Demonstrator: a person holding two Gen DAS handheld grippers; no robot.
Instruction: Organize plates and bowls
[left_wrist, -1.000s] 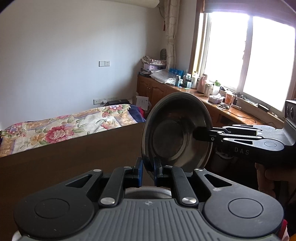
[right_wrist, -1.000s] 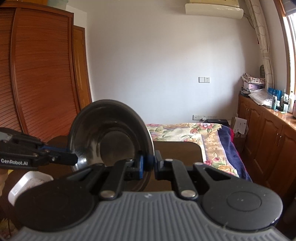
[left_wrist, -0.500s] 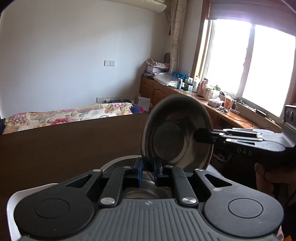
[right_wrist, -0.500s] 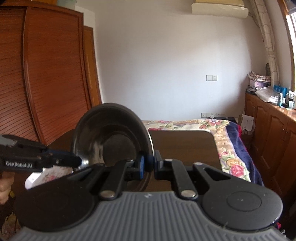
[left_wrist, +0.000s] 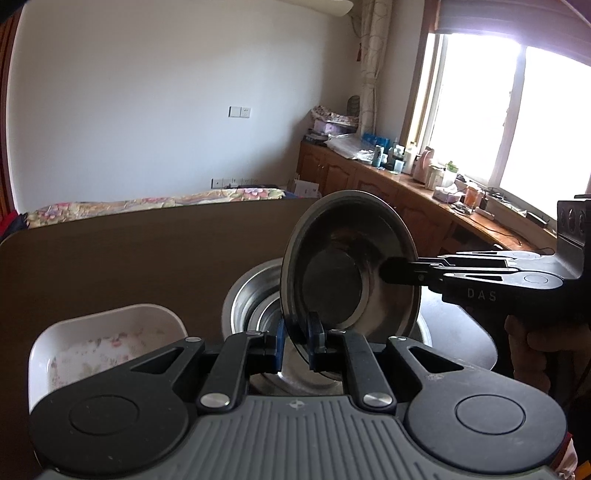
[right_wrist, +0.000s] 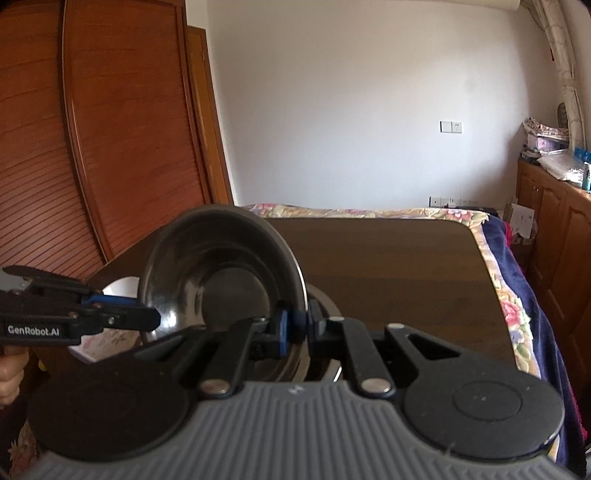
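Left wrist view: a dark wooden table (left_wrist: 140, 266) fills the middle ground, with a flowered bedspread (left_wrist: 155, 203) behind its far edge and a wooden counter (left_wrist: 417, 192) crowded with bottles under a bright window (left_wrist: 509, 110) on the right. On the table, toward the near left, sits a white rectangular dish (left_wrist: 107, 339) with a floral pattern inside. Just to its right stands a stack of steel bowls (left_wrist: 255, 299), nested and upright on the table.

Above and partly in front of that stack, one steel bowl (left_wrist: 351, 266) is held off the table, tipped on edge so its hollow faces the right. The left gripper (left_wrist: 295, 343) has its fingers pressed onto the bowl's lower rim, one inside and one outside. The right gripper (left_wrist: 397, 271) enters from the right and pinches the rim on the opposite side. A hand (left_wrist: 535, 343) grips its handle at the right edge of the frame.

Right wrist view: the same table (right_wrist: 388, 269) runs out to the bedspread (right_wrist: 509, 302), with a slatted wooden wardrobe (right_wrist: 92, 147) on the left. The steel bowl (right_wrist: 221, 280) stands tipped, hollow facing the camera's left. The right gripper (right_wrist: 297, 325) is clamped on its near rim, and the left gripper (right_wrist: 147, 319) bites the far rim from the left. The lower stack is largely hidden behind the bowl; only a slice of steel shows to its right.
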